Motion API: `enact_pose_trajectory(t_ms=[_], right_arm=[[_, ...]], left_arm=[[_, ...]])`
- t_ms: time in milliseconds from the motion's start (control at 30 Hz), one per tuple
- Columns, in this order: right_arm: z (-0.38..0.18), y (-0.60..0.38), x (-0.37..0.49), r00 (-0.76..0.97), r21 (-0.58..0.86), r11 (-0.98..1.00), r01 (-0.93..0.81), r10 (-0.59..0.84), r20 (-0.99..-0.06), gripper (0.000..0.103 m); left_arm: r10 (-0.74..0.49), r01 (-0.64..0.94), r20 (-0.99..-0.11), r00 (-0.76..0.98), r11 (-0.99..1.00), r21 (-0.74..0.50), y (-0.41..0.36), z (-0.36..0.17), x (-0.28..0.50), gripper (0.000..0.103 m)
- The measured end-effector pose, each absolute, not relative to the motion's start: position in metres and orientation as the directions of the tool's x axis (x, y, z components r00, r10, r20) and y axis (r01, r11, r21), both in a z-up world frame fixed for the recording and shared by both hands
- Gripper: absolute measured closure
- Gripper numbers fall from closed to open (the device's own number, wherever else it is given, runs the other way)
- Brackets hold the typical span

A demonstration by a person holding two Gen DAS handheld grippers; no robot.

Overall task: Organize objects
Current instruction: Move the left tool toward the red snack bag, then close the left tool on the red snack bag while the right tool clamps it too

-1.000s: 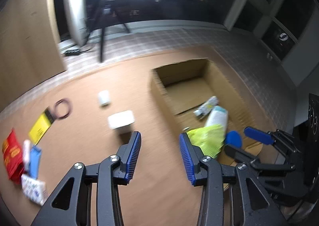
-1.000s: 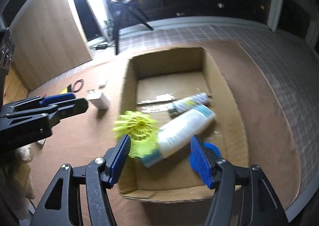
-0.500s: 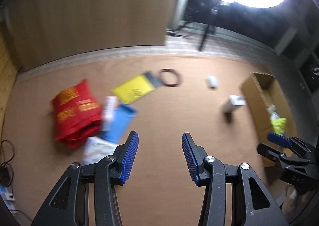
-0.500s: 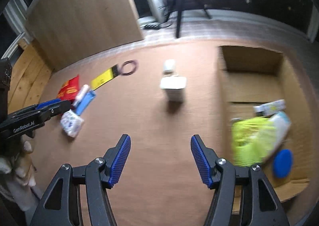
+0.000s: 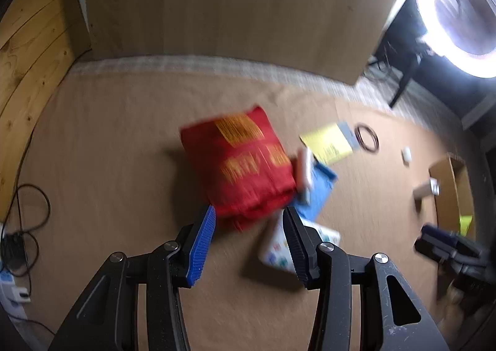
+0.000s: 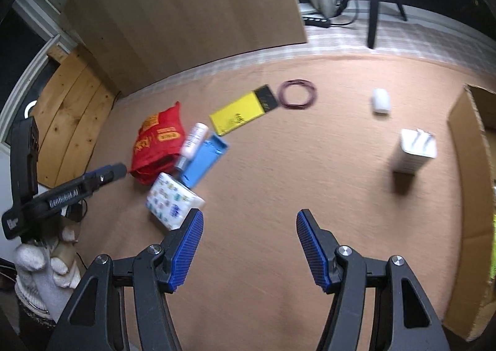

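Note:
A red snack bag [image 5: 245, 162] lies on the brown carpet, just beyond my open, empty left gripper [image 5: 249, 227]. Beside it lie a white tube [image 6: 193, 140], a blue box [image 6: 204, 162], a patterned tissue pack [image 6: 172, 200], a yellow packet [image 6: 238, 114] and a dark cord ring [image 6: 297, 94]. My right gripper [image 6: 248, 239] is open and empty above bare carpet. A white carton [image 6: 414, 154] and a small white roll [image 6: 380, 100] stand near the cardboard box [image 6: 471, 165] at the right. The left gripper [image 6: 105, 176] shows by the red bag in the right wrist view.
A large wooden board [image 5: 232, 4] leans at the back. A ring light [image 5: 458, 10] on a stand is at the back right. Cables and a power strip [image 5: 15, 252] lie at the left carpet edge. Wooden planks [image 6: 71, 109] stand at the left.
Both grippers have swung left, away from the cardboard box. The left gripper has closed in on the red bag and the pile beside it. Both stay open and empty.

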State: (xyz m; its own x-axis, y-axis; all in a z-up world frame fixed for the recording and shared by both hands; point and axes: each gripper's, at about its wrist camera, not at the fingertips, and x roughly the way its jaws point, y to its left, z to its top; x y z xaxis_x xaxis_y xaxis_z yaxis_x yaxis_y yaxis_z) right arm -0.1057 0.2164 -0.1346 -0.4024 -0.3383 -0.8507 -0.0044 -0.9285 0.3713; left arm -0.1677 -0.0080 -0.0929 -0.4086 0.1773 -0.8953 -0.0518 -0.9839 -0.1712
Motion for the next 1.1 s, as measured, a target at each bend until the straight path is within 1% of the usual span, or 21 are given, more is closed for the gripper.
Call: enact_pose_trajectory(t_ms=[100,300,433,533,633,667,867,1100], right_arm=[[-0.136,0.202,-0.111,-0.397,0.374,-0.928,0.001,-0.343,-0.851,0.044],[-0.139,0.196,-0.111,-0.392,0.363,-0.931,-0.019,-0.327,-0.86,0.044],[-0.143,0.207,-0.106,-0.389,0.357,-0.932,-0.069,-0.304,-0.869,0.044],[-0.147,0.215,-0.103,-0.385,0.351,-0.931,-0.099,-0.289,-0.877,0.044],[-0.151,0.223,-0.1,-0.38,0.349,-0.929,-0.123,-0.281,-0.881,0.044],[-0.152,0.225,-0.1,-0.379,0.351,-0.927,-0.128,-0.282,-0.882,0.044],[-0.155,0.221,-0.1,-0.369,0.358,-0.927,-0.11,-0.296,-0.881,0.044],[-0.151,0.203,-0.1,-0.357,0.362,-0.931,-0.046,-0.323,-0.876,0.044]], left_arm=[[0.183,-0.06,-0.893,-0.411,-0.983,-0.174,-0.013,-0.087,-0.19,0.054],[0.16,-0.123,-0.903,-0.399,-0.985,-0.12,0.012,-0.09,-0.243,0.054],[0.121,-0.149,-0.928,-0.352,-0.986,-0.072,0.032,-0.109,-0.274,0.054],[0.051,-0.169,-0.943,-0.328,-0.986,0.005,0.042,-0.127,-0.288,0.054],[-0.013,-0.176,-0.945,-0.326,-0.981,0.074,0.044,-0.14,-0.292,0.053],[-0.012,-0.174,-0.947,-0.322,-0.982,0.072,0.041,-0.142,-0.293,0.051],[-0.045,-0.142,-0.943,-0.33,-0.985,0.096,0.017,-0.147,-0.28,0.051],[-0.062,-0.082,-0.938,-0.342,-0.992,0.096,-0.019,-0.152,-0.241,0.051]])
